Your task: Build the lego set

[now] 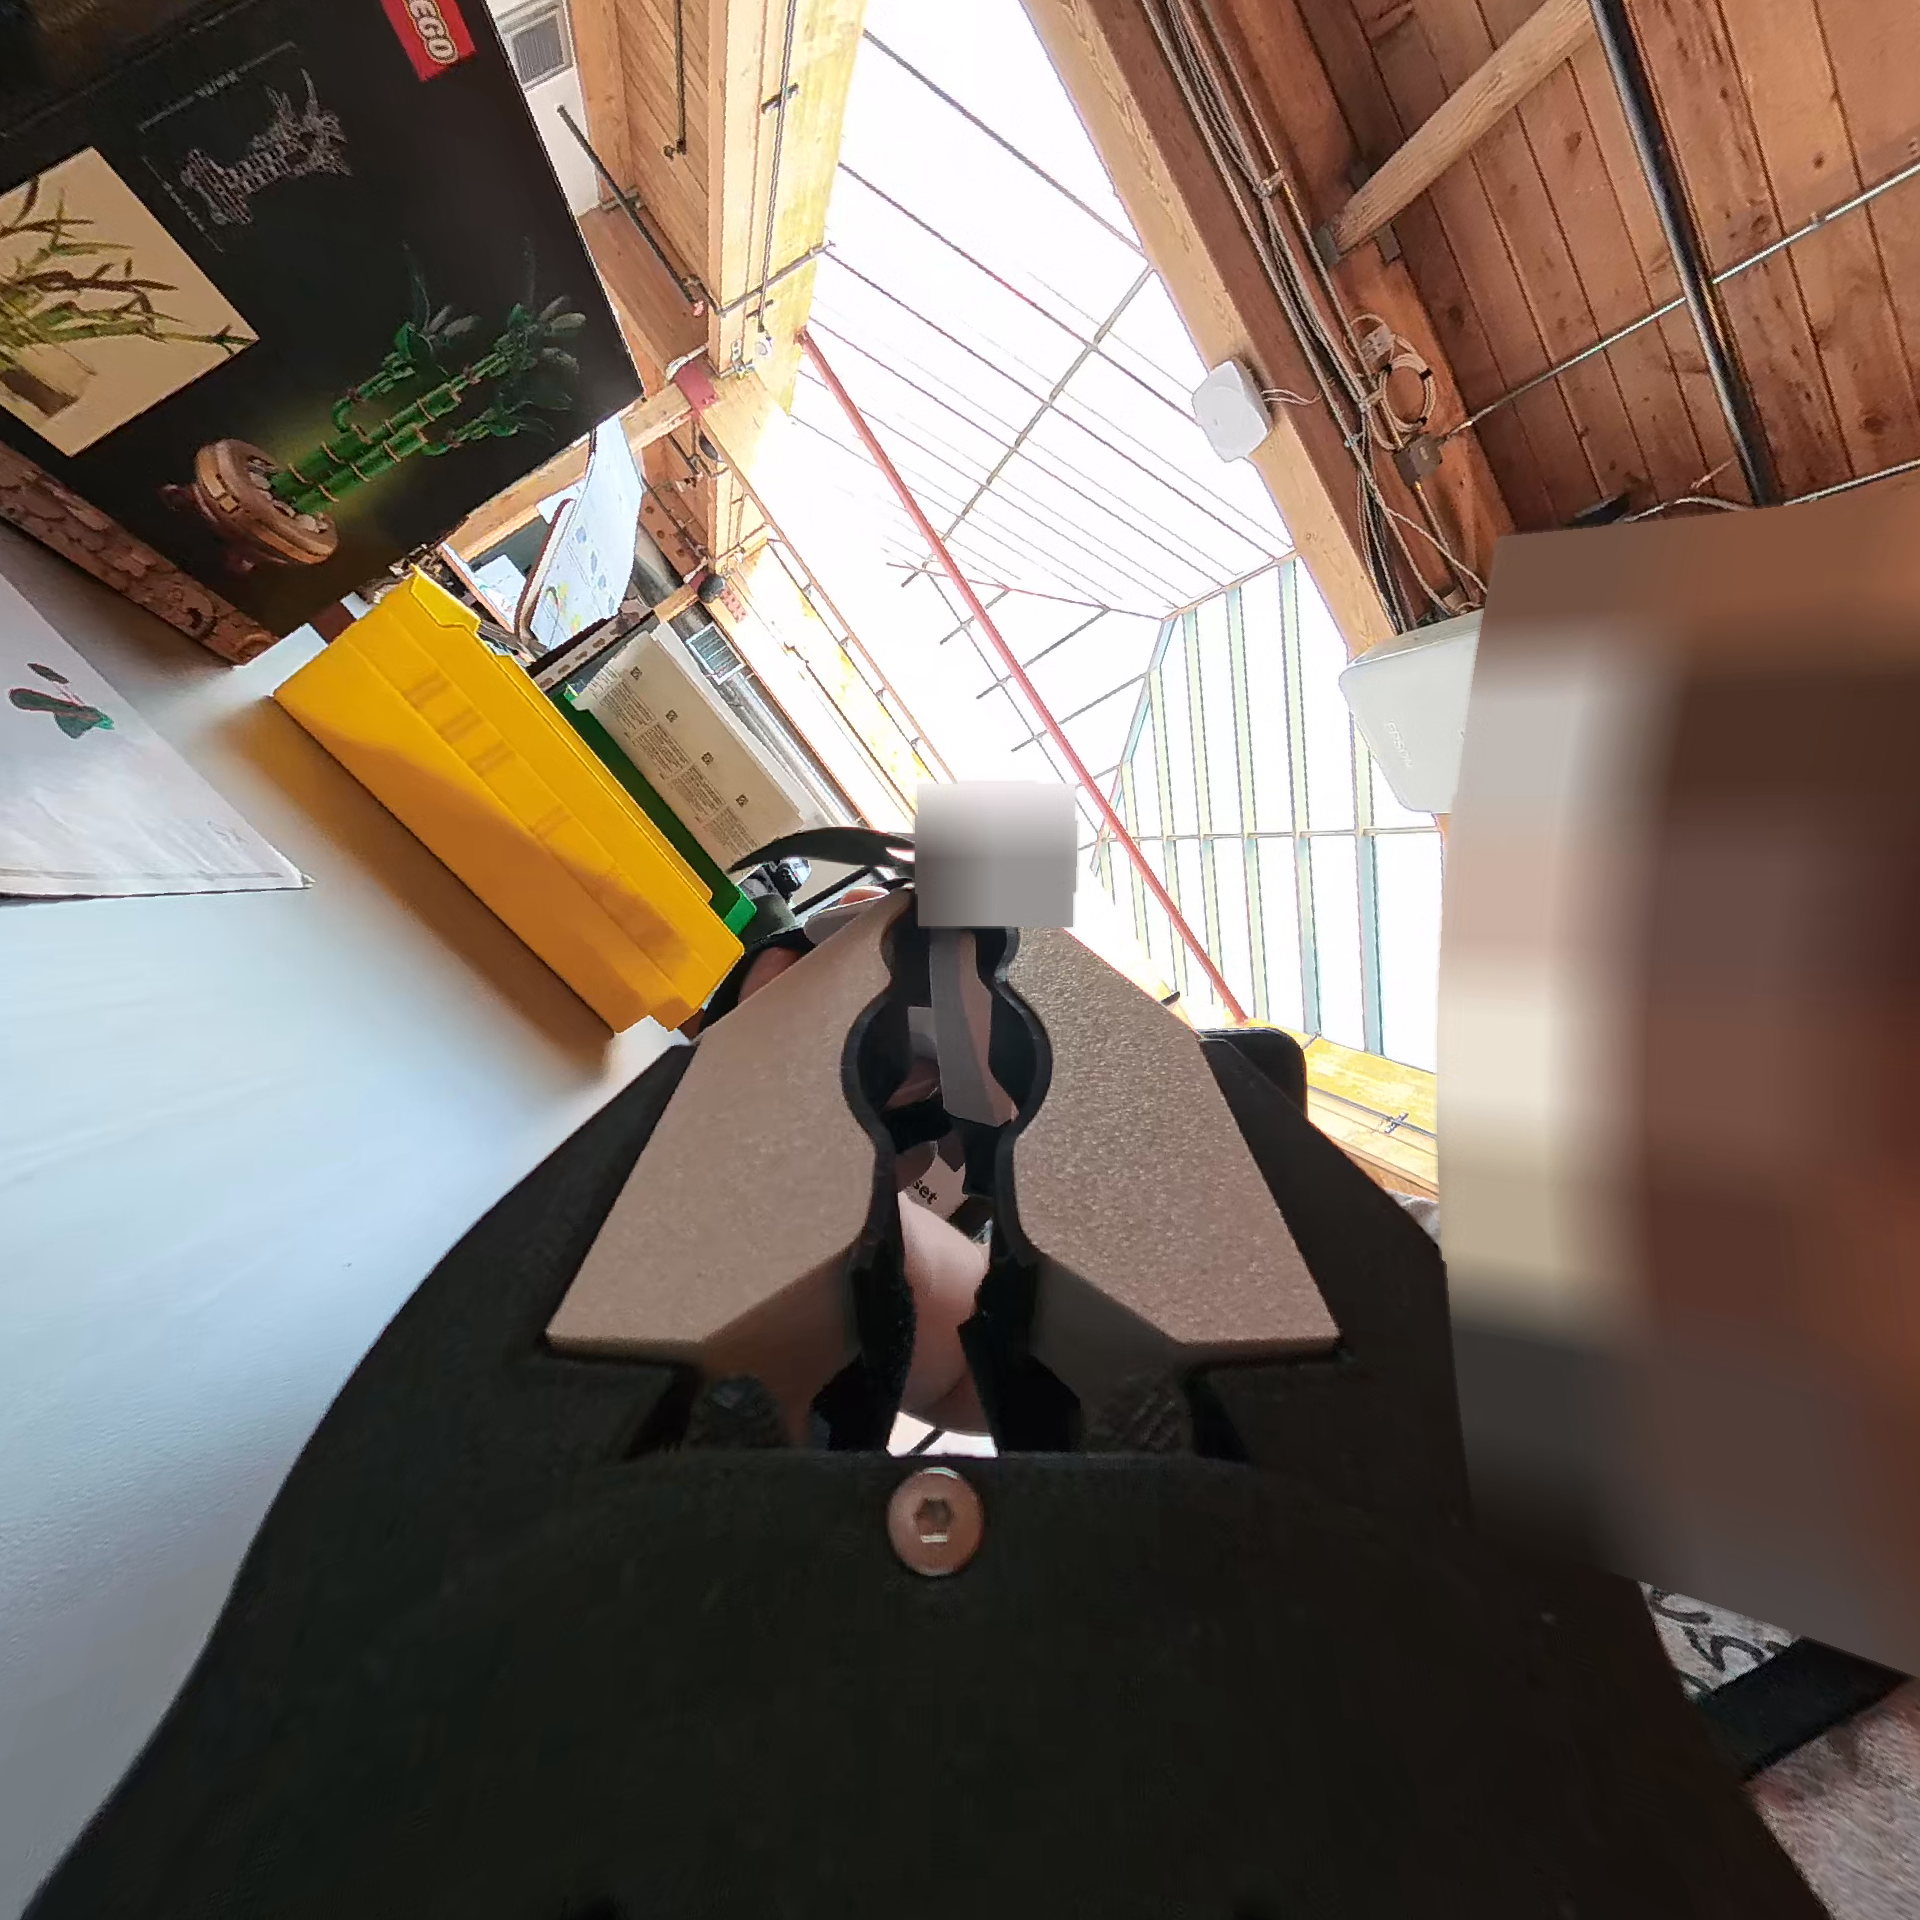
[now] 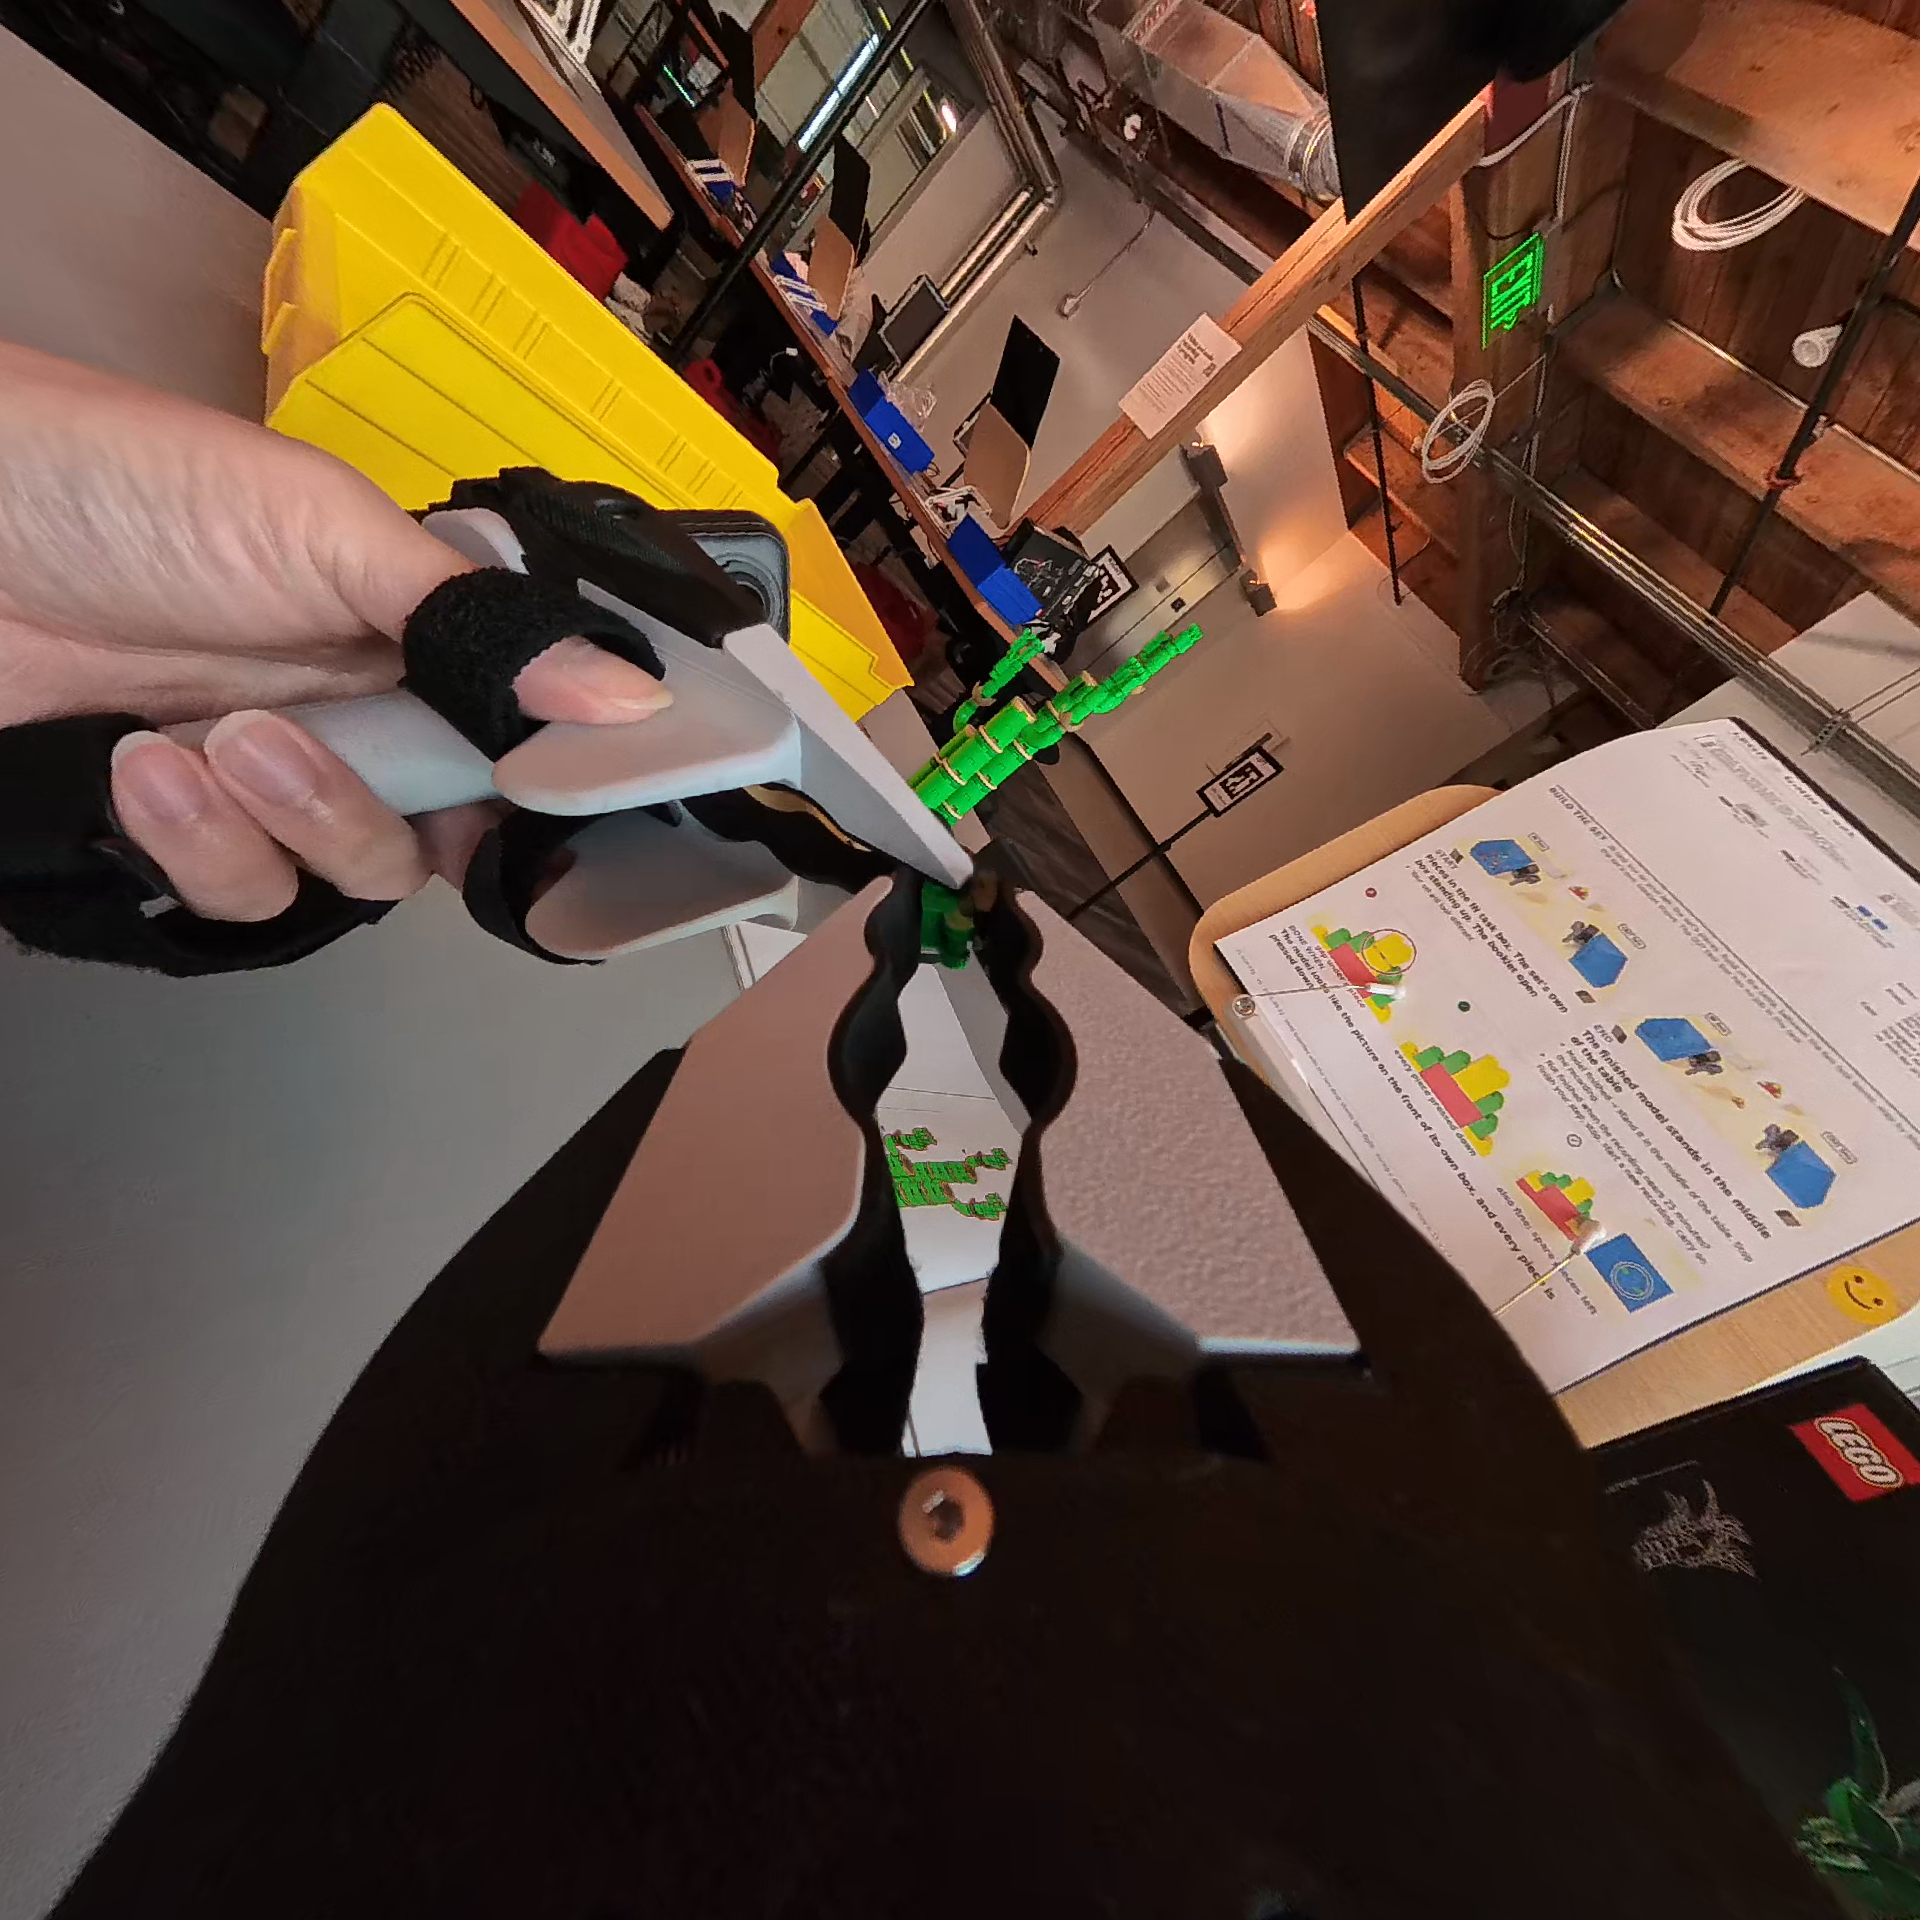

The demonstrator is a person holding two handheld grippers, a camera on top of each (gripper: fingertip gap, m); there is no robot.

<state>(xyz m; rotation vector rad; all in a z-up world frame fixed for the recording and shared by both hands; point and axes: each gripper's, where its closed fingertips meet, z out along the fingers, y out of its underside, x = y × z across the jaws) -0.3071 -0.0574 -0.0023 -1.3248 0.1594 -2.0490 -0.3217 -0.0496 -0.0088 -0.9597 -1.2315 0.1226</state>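
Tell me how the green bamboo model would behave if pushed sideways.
The green bamboo model is many short stacked segments, so it is probably stiff but may snap at a joint. Its stalks are long and thin, so it probably tips easily. Small plastic pieces suggest it is light.

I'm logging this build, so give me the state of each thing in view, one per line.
right gripper: shut on the small green lego piece.
left gripper: tips meet the right gripper's; open or shut, cannot tell.
green bamboo model: partly assembled, beyond the gripper tips.
yellow bins: on the table.
instruction sheet: lying flat.
lego box: standing upright.
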